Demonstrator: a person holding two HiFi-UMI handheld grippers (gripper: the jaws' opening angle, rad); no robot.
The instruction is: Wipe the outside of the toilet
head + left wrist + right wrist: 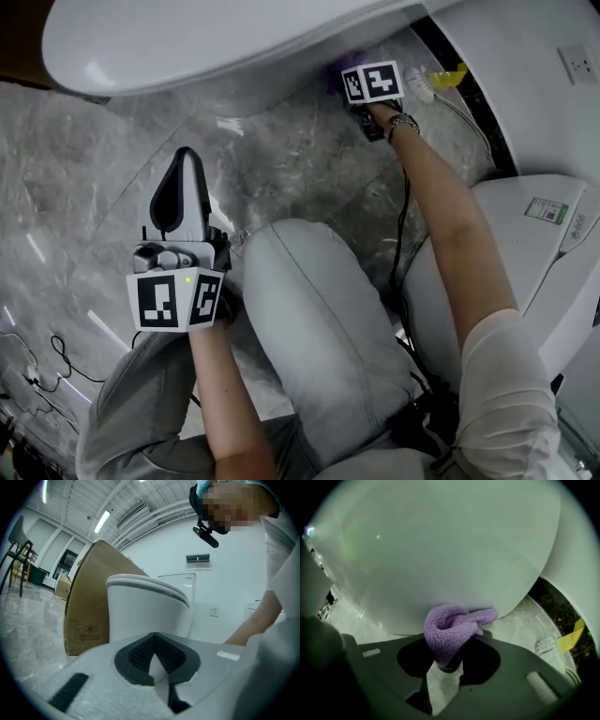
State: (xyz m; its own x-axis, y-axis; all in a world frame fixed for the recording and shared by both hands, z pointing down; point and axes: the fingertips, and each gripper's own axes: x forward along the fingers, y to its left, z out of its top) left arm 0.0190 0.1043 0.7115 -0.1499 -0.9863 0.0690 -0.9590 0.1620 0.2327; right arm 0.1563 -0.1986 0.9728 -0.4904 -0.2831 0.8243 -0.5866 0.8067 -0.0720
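Note:
The white toilet (187, 47) fills the top of the head view. My right gripper (343, 86) reaches under the bowl's right side, shut on a purple cloth (330, 81). In the right gripper view the fluffy purple cloth (452, 627) bulges out of my right gripper (449, 663) and presses against the toilet bowl's curved outside (440, 550). My left gripper (186, 161) hangs over the marble floor, away from the toilet, its jaws together and holding nothing. The left gripper view shows that gripper (153, 657) shut, pointing at the toilet (140, 611) from the side.
A toilet brush (422, 84) with a yellow piece (452, 75) lies by the wall behind the bowl. A second white toilet (525, 244) stands at the right. A cardboard box (89, 606) leans beside the toilet. Cables (56, 361) trail on the marble floor (75, 187). My knee (309, 300) is in the middle.

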